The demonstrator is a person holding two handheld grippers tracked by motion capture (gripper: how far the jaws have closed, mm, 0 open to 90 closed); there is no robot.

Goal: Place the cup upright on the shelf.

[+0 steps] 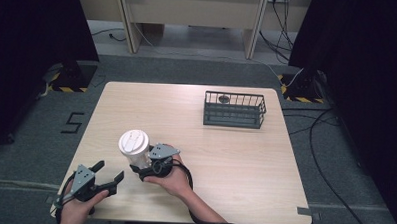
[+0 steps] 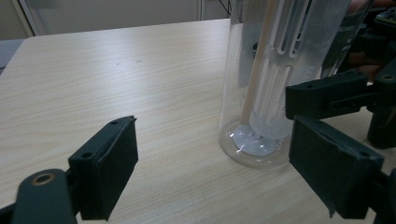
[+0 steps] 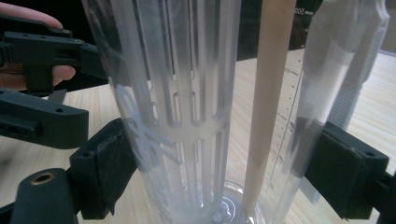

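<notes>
A tall clear plastic cup (image 1: 134, 142) with a white lid stands upright on the wooden table (image 1: 210, 152), near the front left. Inside it are a white slotted insert and a beige stick. My right gripper (image 1: 140, 168) is shut on the cup's lower part. In the right gripper view both pads press the cup (image 3: 187, 116) walls on either side of the right gripper (image 3: 219, 172). My left gripper (image 1: 109, 171) is open just left of the cup, touching nothing. In the left gripper view the cup (image 2: 275, 93) stands ahead and right of the left gripper (image 2: 219, 172).
A black wire basket (image 1: 234, 110) sits at the back right of the table with a small dark object at its far wall. Cables trail from both grippers toward the front edge. Dark curtains flank the table.
</notes>
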